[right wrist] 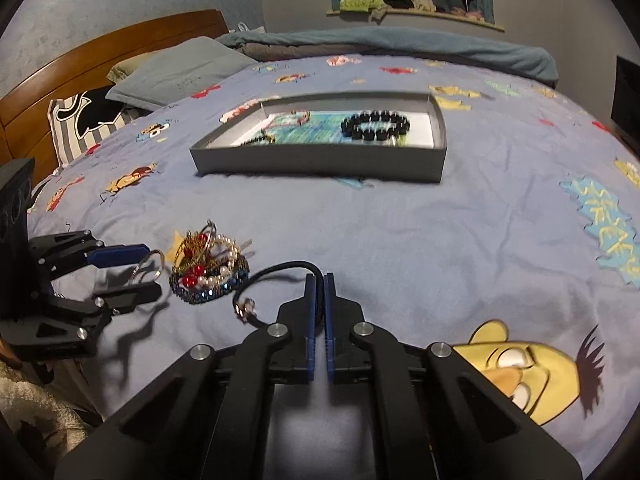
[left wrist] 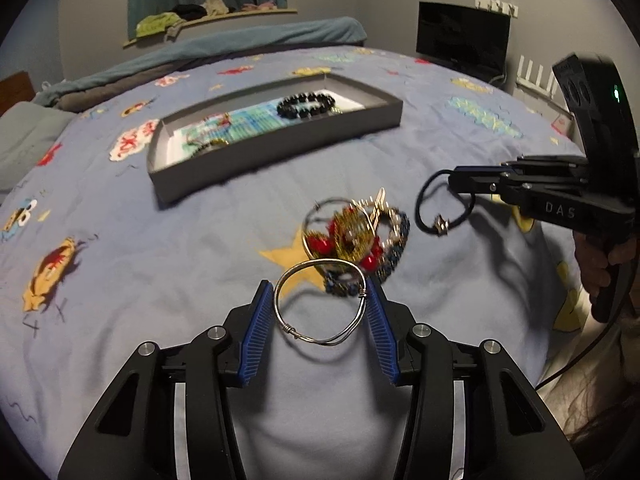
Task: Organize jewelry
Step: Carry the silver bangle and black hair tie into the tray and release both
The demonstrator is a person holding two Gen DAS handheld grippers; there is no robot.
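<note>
**Two pieces in hand, one box to fill**

Two grippers are loaded, as I read it. My left gripper stands about half open with the silver wire bangle spanning the gap; its rim touches both blue pads, so I take it as held by its width, lifted off the bedspread with its shadow below. My right gripper is pinched nearly flat on the black cord bracelet, whose loop and small metal charm dangle to the left of the jaws.

The remaining heap of jewelry, gold chain, red beads, pearls and a blue beaded band, sits on the bedspread just beyond the bangle, near the middle of the bed. The grey box lies further on, toward the far edge, already holding a black bead bracelet at its right end and something smaller at its left.

To do this step well, I would carry each piece clear over the near wall of the box before lowering. The bangle's hold looks slight, so I would keep that hand level and slow. I would place the cord in a bare patch of the box floor, charm first, so nothing tangles.
</note>
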